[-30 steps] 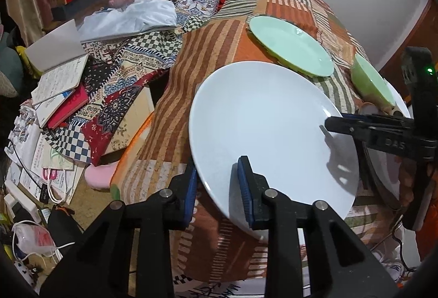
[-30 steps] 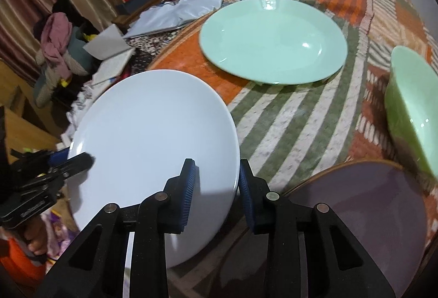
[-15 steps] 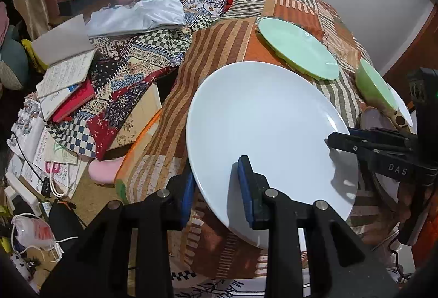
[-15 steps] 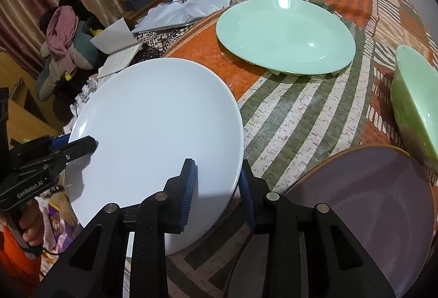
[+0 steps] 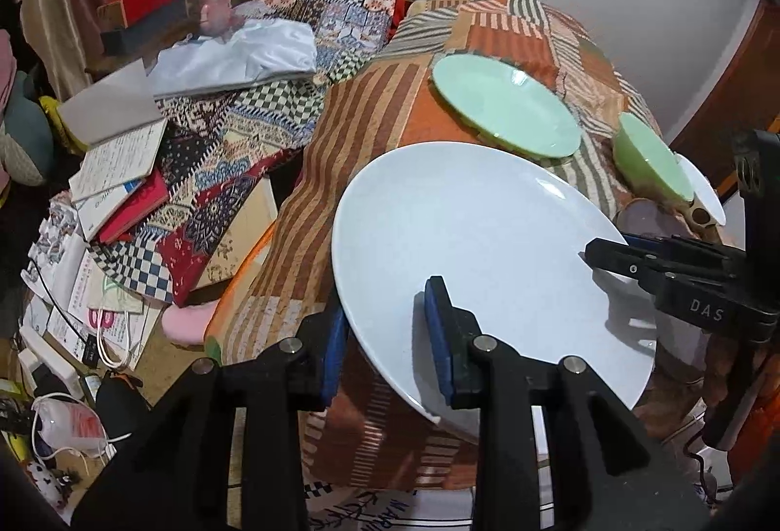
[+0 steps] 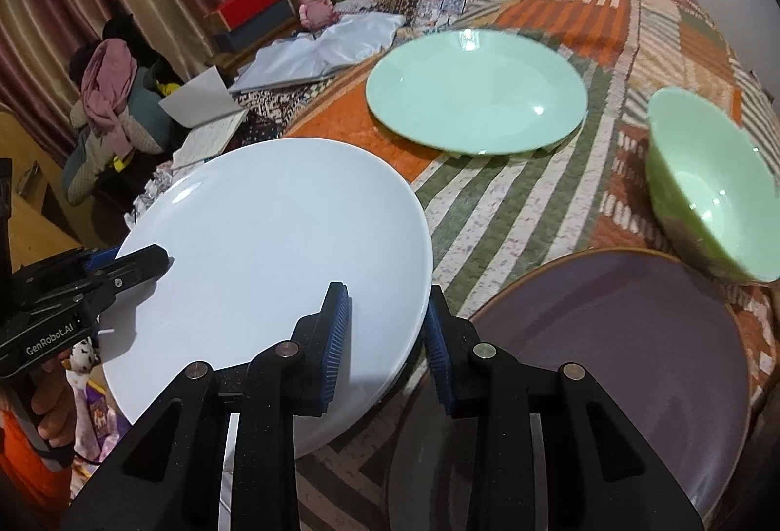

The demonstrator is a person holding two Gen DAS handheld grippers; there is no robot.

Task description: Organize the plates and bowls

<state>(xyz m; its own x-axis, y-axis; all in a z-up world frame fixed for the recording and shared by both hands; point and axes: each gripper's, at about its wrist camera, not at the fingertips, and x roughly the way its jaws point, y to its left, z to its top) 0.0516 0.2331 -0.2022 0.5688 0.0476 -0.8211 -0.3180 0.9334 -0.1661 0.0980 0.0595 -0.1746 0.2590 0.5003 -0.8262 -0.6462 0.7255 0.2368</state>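
i have the left gripper [image 5: 385, 336] clamped on the near-left rim of the white plate [image 5: 477, 248], and the right gripper [image 6: 385, 331] clamped on its opposite rim; the plate hangs tilted over the table's [image 6: 512, 199] near-left edge. further right, the mint plate [image 6: 475, 92] sits toward the far edge, the purple plate [image 6: 624, 331] at the near edge, and the green bowl [image 6: 711, 185] by the right edge. nothing looks stacked yet, so i judge most sorting remains.
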